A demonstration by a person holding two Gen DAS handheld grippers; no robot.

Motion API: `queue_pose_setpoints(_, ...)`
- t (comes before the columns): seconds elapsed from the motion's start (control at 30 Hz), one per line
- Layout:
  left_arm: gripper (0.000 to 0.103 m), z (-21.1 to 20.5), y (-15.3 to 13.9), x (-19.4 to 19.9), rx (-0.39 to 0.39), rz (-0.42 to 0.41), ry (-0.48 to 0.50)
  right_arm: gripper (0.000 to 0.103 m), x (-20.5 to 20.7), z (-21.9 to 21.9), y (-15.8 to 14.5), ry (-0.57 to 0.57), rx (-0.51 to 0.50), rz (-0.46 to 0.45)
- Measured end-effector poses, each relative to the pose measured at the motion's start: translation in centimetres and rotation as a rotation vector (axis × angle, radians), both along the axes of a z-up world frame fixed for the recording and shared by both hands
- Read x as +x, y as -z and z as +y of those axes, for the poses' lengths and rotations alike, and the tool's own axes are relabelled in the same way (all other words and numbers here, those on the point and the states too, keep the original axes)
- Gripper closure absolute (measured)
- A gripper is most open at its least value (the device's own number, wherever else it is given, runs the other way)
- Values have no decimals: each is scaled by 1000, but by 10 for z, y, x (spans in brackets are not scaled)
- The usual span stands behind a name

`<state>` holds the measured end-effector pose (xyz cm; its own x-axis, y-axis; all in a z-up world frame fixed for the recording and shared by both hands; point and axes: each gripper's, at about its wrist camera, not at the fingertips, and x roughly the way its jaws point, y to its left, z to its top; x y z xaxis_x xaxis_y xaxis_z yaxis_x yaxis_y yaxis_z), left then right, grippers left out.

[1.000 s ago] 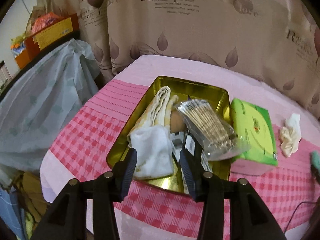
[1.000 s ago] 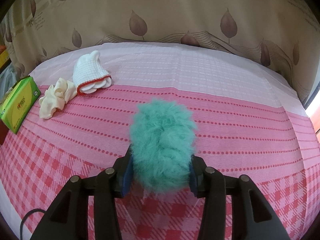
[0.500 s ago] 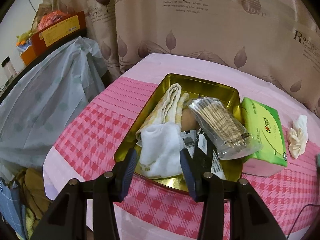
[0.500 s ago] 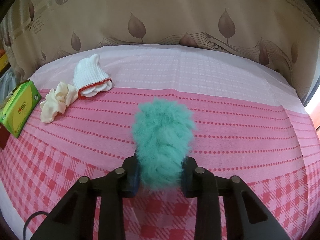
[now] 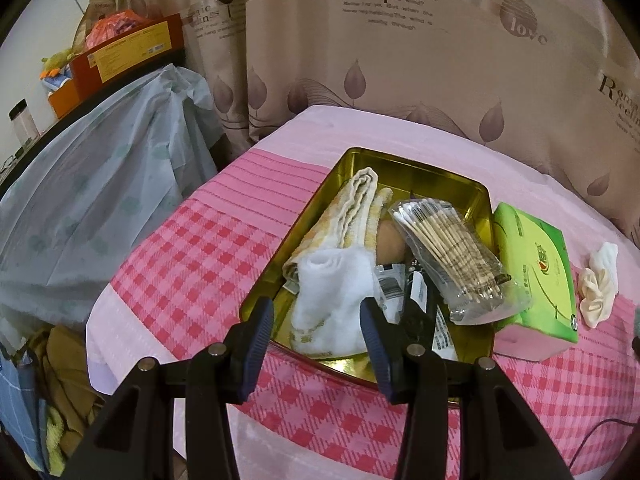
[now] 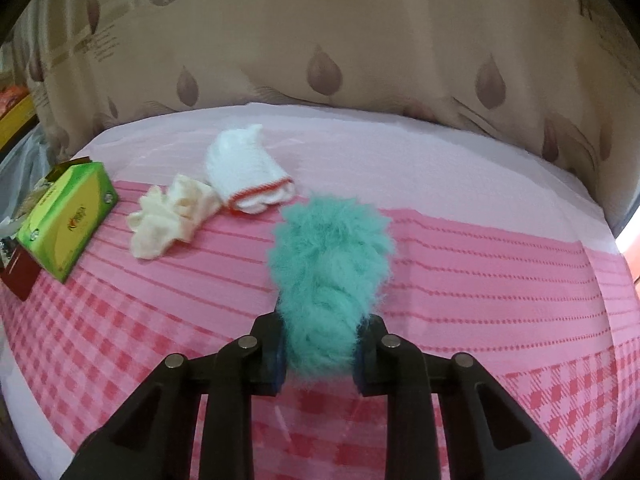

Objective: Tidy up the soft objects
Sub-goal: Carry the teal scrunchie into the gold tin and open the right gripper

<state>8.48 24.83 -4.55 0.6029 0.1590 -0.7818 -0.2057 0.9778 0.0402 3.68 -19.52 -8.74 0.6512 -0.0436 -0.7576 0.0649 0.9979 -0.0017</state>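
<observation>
My right gripper (image 6: pixel 320 356) is shut on a fluffy teal object (image 6: pixel 330 268) and holds it above the pink checked tablecloth. Beyond it lie a white knit glove with a red cuff (image 6: pixel 246 176) and a cream scrunchie (image 6: pixel 170 214). My left gripper (image 5: pixel 318 338) is open and empty, hovering at the near edge of a gold tin tray (image 5: pixel 420 170). The tray holds a folded yellow-white towel (image 5: pixel 352 208), a white cloth (image 5: pixel 336 292), a bag of cotton swabs (image 5: pixel 452 252) and small packets. The cream scrunchie also shows in the left wrist view (image 5: pixel 598 286).
A green tissue pack (image 5: pixel 534 276) lies right of the tray, also seen in the right wrist view (image 6: pixel 66 220). A patterned curtain (image 5: pixel 400 60) hangs behind the table. A plastic-covered piece of furniture (image 5: pixel 80 208) stands left of the table. A cable (image 5: pixel 600 436) lies at the near right.
My right gripper has closed tighter on the teal object and lifted it, turning left. My left gripper has drawn back from the tray, still open.
</observation>
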Motion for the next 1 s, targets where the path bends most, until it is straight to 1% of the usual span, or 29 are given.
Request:
queue_pose_setpoints(0.2,57,5,0,0,-3,1,-21,81,10,36,-17,-66,10,-8)
queue_pose_setpoints(0.47,57,12,-4,-2,7,-19,-60,81,20,100,-36,-193,9,-33)
queue_pose_setpoints(0.63,57,15,-7,-4,19,-33,-79,81,33,142,-46,-277,28,-47)
queue_pose_setpoints(0.83,57,26,-9,-5,-2,-44,-119,81,47,203,-59,-392,61,-65)
queue_pose_setpoints(1.0,57,36,-10,-6,-19,-50,-164,81,57,249,-63,-473,82,-67)
